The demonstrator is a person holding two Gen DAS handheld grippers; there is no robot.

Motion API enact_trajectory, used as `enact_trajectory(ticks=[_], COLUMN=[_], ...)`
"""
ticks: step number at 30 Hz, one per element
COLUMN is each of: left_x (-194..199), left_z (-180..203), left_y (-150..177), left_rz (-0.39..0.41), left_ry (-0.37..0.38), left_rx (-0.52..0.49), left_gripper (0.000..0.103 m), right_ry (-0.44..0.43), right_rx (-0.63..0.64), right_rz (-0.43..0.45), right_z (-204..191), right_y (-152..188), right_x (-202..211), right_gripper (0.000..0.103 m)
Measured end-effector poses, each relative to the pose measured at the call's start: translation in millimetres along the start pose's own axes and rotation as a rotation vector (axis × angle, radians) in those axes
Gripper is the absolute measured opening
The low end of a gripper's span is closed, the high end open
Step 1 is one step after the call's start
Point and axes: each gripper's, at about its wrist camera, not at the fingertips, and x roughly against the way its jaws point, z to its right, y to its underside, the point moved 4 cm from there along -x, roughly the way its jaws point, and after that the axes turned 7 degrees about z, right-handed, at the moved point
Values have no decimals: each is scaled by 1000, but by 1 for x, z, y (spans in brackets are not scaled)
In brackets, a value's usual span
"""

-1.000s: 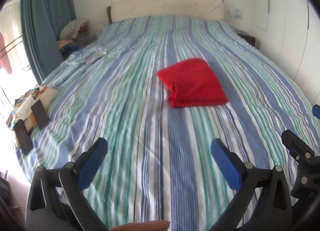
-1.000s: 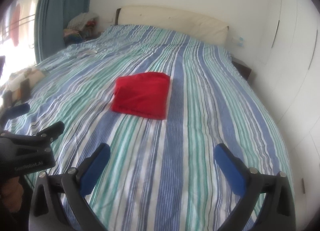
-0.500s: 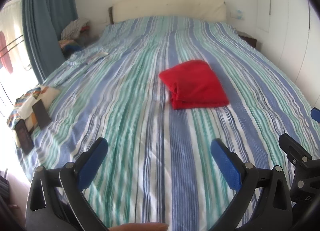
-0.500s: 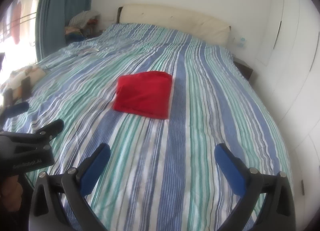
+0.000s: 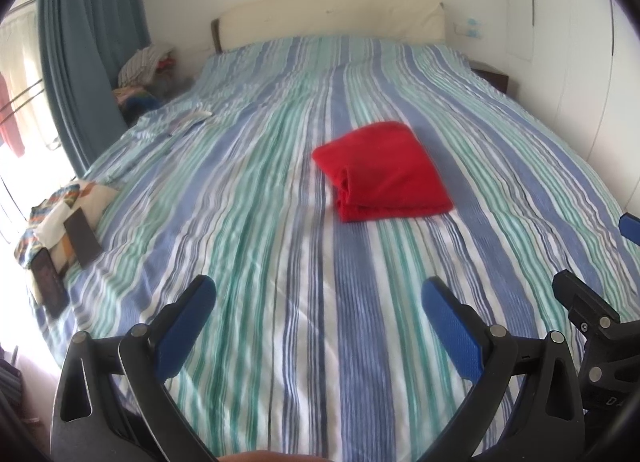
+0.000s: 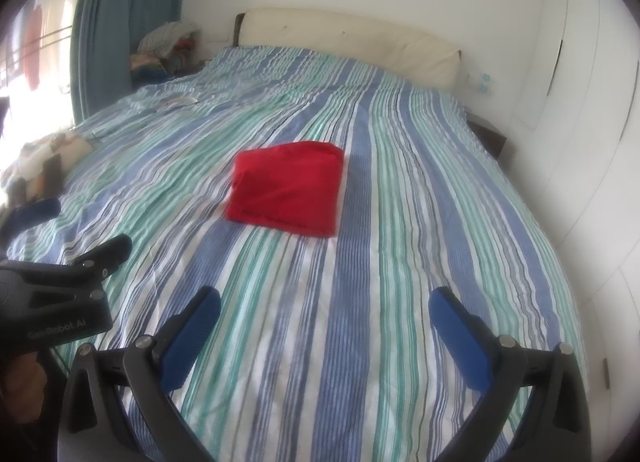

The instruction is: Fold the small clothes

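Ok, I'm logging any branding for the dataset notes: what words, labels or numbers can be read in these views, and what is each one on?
"GenRobot AI": pale print on the black body of the left hand-held gripper, seen in the right wrist view; the first word is blurred, so its spelling is uncertain.
A few pale letters on the right hand-held gripper, at the left wrist view's lower right edge: cut off, unreadable.
Nothing readable on the red folded garment or striped bedspread.

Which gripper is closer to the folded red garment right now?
Hard to call; neither is clearly nearer. The left gripper sits back and left of the red garment; the right gripper sits back and right, both open and empty.
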Motion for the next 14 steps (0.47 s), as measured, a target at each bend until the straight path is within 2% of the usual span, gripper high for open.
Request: enact_trajectory(ticks=[14], left_x=[-1], left_z=[1], left_y=[1], left_rz=[-1], left_ry=[2], left_rx=[7], left_gripper=[103], right_ry=[0], right_rx=[-6], right_rz=[-6], right_z=[6], right_y=[3], right_x=[-2], right_gripper=[102])
